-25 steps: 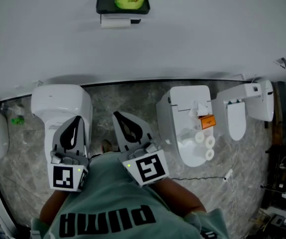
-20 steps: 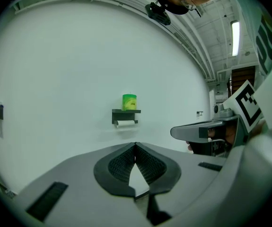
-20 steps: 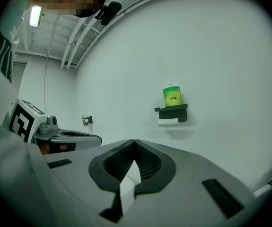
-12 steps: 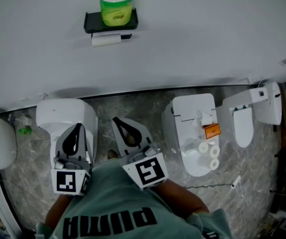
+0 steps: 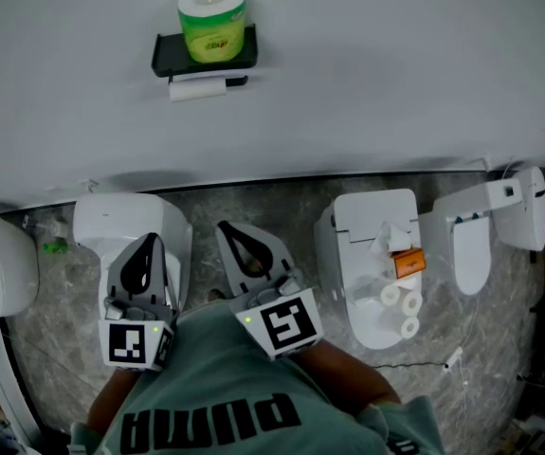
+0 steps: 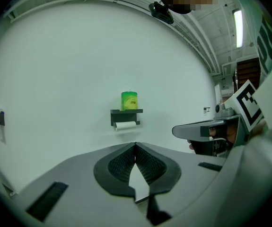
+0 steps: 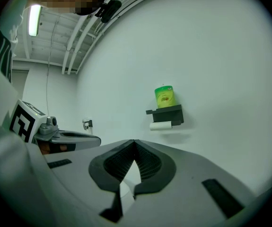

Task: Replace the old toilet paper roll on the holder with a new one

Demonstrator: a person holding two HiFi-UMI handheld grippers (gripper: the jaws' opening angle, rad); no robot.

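Both your left gripper [image 6: 135, 145] and your right gripper [image 7: 135, 142] are shut tight on nothing, held side by side close to your chest and aimed roughly level at the wall. The holder [image 5: 204, 63] is well ahead on that wall, with the old roll [image 5: 196, 89] hung beneath it and the green-wrapped new roll [image 5: 212, 22] standing on top. Step in squarely, open one gripper before you reach, and take the old roll across its width so that it can slide sideways off its bar.
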